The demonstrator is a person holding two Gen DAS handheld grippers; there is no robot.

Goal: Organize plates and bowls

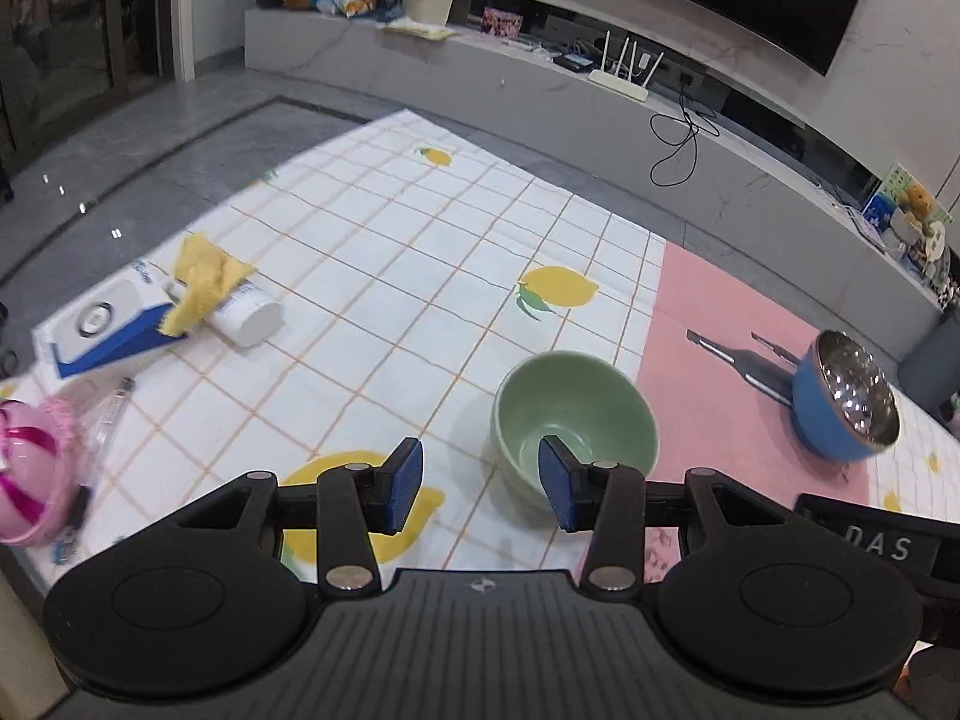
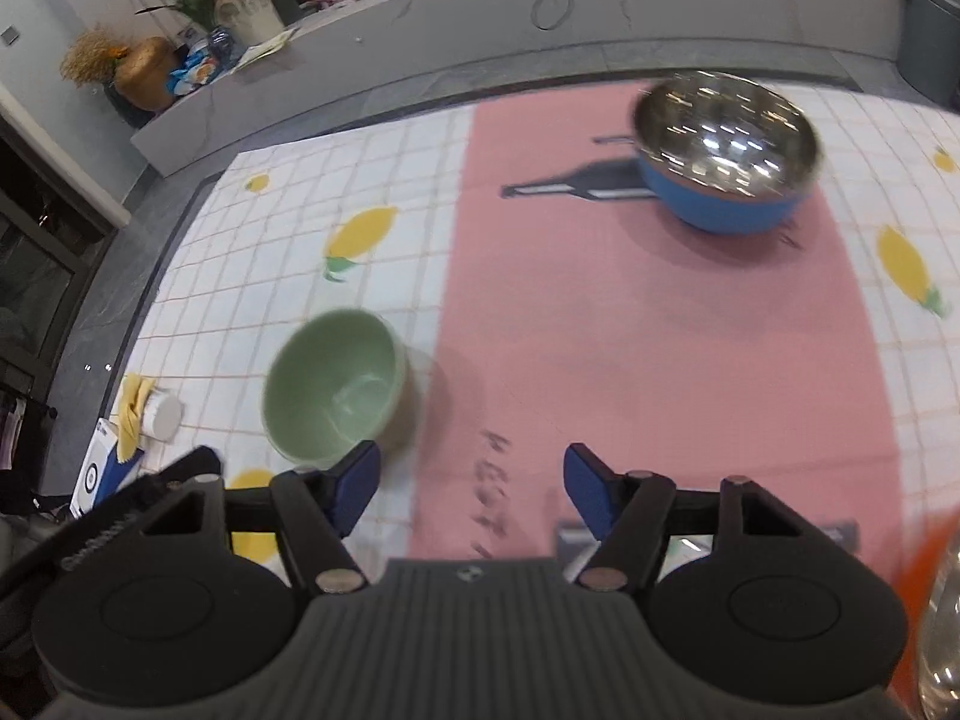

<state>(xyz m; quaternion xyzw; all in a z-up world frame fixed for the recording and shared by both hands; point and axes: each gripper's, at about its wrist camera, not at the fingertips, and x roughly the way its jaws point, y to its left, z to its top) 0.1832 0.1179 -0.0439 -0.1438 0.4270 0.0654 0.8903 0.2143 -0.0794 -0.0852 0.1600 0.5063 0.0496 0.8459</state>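
A green bowl (image 1: 576, 414) stands upright on the lemon-print cloth (image 1: 372, 252), right beside the edge of a pink mat (image 1: 720, 360). My left gripper (image 1: 480, 480) hovers just short of it, open; its right pad (image 1: 555, 483) overlaps the bowl's near rim in the view and presses on nothing. A blue bowl with a shiny steel inside (image 1: 846, 402) sits farther right on the mat. In the right wrist view my right gripper (image 2: 474, 480) is open over the pink mat (image 2: 660, 330), nothing between its pads. The green bowl (image 2: 336, 390) lies to its left, the blue bowl (image 2: 726, 150) far ahead.
A white bottle (image 1: 246, 312) under a yellow rag (image 1: 201, 282), a blue-and-white box (image 1: 102, 330) and a pink toy (image 1: 30, 468) lie at the cloth's left. A blurred orange and steel object (image 2: 936, 612) fills the right wrist view's right edge. A grey bench (image 1: 540, 78) runs behind.
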